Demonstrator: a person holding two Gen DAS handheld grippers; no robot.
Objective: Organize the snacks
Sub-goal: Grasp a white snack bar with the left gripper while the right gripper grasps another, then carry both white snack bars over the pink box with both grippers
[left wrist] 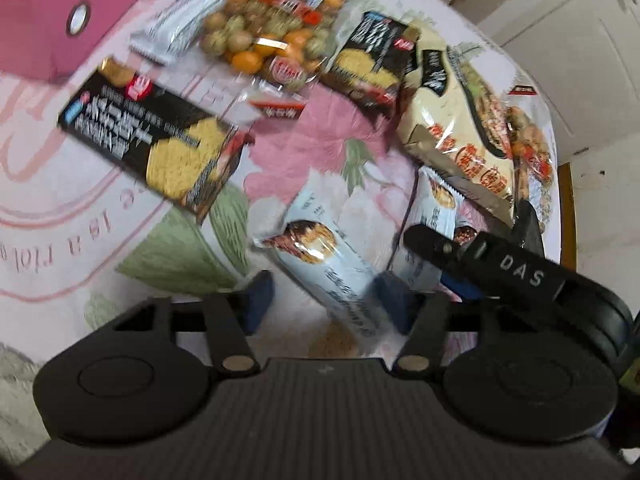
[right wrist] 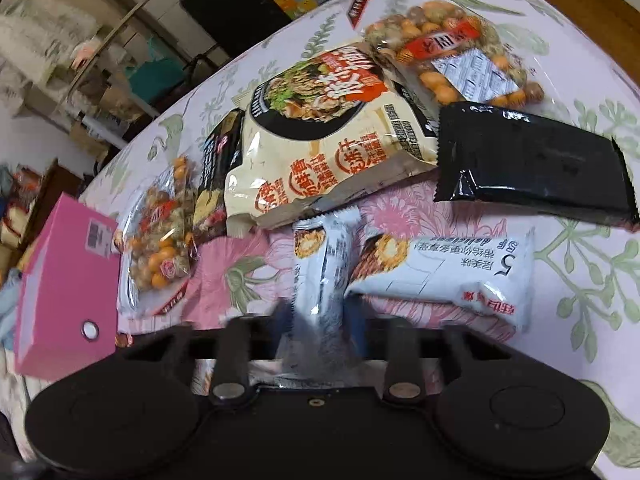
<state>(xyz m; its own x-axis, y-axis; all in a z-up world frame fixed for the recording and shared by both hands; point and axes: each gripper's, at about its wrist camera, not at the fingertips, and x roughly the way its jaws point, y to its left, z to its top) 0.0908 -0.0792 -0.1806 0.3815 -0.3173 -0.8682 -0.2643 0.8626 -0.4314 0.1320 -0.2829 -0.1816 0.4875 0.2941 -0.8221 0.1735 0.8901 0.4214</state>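
Observation:
Snacks lie on a floral tablecloth. My left gripper is open, its blue-padded fingers on either side of a pale blue cracker pack. My right gripper is shut on a second pale blue pack; it also shows in the left wrist view, beside the right gripper's black body. A third pale blue pack lies to the right. Two black cracker boxes, a cream noodle bag, a black pack and bags of coated nuts lie around.
A pink box with a round metal grommet stands at the table's left edge; it also shows in the left wrist view. Another pale blue pack lies beside it. Shelves and clutter stand beyond the table. A white cabinet is behind.

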